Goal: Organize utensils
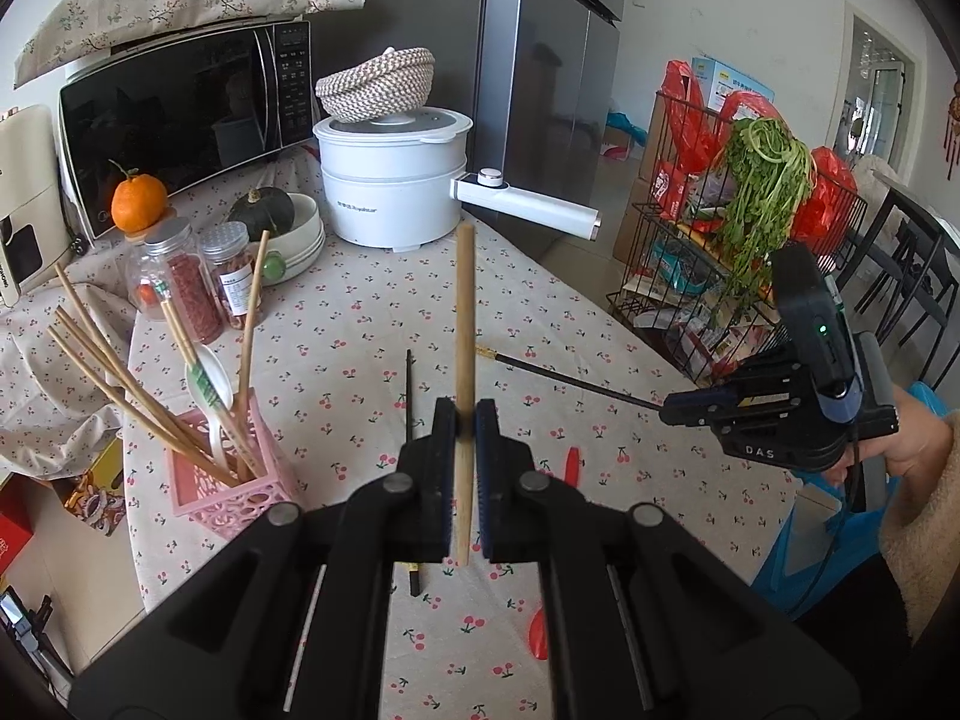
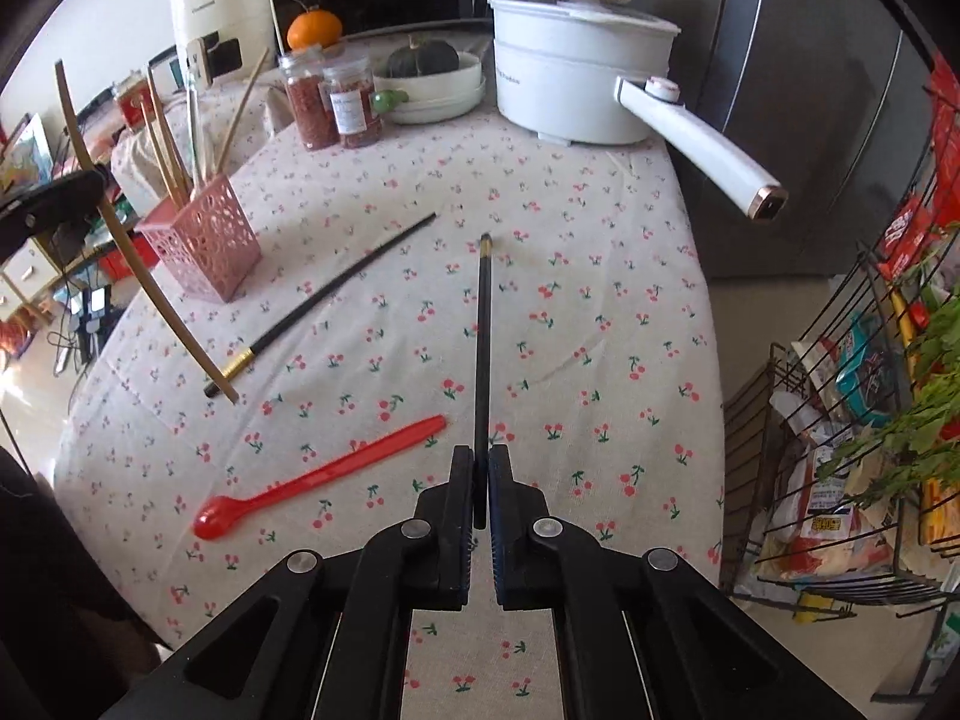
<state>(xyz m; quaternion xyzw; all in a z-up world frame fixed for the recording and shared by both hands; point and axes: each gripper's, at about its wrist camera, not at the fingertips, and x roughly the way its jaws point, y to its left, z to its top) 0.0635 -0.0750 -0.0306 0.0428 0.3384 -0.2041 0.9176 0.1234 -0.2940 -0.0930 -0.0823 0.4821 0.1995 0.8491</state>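
Note:
My left gripper [image 1: 465, 414] is shut on a wooden chopstick [image 1: 464, 324] and holds it upright above the table; the stick also shows in the right wrist view [image 2: 120, 240]. My right gripper [image 2: 480, 456] is shut on a black chopstick [image 2: 482, 330] with a gold tip, seen from the left wrist view [image 1: 570, 381] too. A second black chopstick [image 2: 336, 294] lies on the cloth. A red plastic spoon [image 2: 318, 474] lies near the front. A pink perforated holder [image 1: 225, 483] at the left holds several wooden chopsticks and a white spoon.
A white electric pot [image 1: 393, 174] with a long handle stands at the back. Two spice jars [image 1: 198, 276], a bowl with a green squash [image 1: 282, 222], an orange and a microwave [image 1: 180, 108] stand behind. A wire rack [image 1: 720, 228] with greens stands right of the table.

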